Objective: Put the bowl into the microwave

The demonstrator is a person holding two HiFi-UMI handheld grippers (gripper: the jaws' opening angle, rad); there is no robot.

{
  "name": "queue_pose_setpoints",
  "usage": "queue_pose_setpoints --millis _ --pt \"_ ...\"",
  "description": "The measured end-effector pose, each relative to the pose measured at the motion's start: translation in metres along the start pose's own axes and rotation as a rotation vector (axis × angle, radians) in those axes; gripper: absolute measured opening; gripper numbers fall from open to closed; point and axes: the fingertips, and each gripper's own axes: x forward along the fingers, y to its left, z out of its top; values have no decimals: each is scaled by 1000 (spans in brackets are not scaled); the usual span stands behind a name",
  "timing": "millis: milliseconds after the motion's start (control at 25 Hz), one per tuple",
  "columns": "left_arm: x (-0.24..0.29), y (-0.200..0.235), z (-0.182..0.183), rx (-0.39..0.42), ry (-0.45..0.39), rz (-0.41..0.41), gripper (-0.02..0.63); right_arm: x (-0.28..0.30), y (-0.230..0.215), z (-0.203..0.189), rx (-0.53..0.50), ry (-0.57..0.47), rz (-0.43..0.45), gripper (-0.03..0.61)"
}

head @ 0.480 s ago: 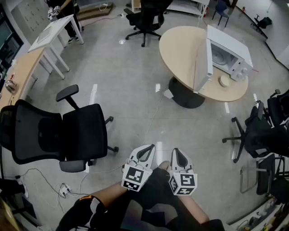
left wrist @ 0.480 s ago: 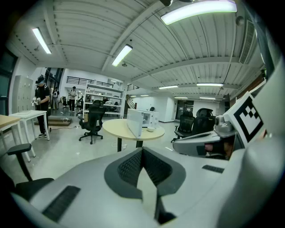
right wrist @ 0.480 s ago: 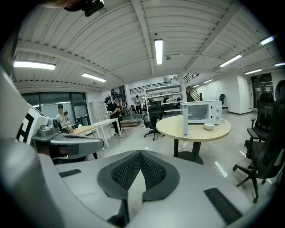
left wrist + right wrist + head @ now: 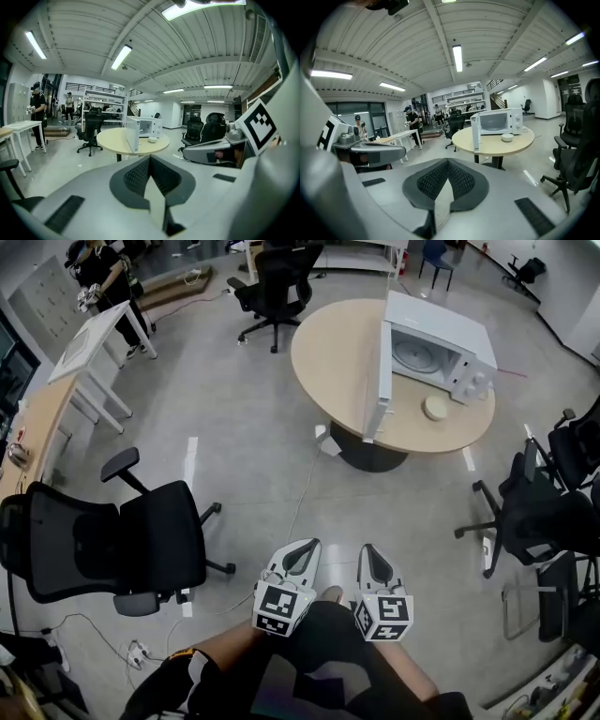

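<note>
sitting on the round tan desk (image 4: 328, 352), the small pale bowl (image 4: 436, 408) is seen beside the boxy white microwave (image 4: 441, 348), door open. left gripper (image 4: 302, 554) and right gripper (image 4: 368, 559): textured jaws clenched, nothing held.

We are seeing the bowl (image 4: 435, 408) too small to tell its contents, and the right edge is cutting off a black chair (image 4: 579, 454).

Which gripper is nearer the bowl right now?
Right. The right gripper is far short of the bowl, which sits ahead and to its right on the table. The left gripper is alongside, farther to the left.
</note>
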Motion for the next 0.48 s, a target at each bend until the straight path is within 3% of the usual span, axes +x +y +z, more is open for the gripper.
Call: queue_pose_setpoints --millis 480 --pt "59 -65 26 57 0 -73 46 -27 -78 10 26 -18 -45 15"
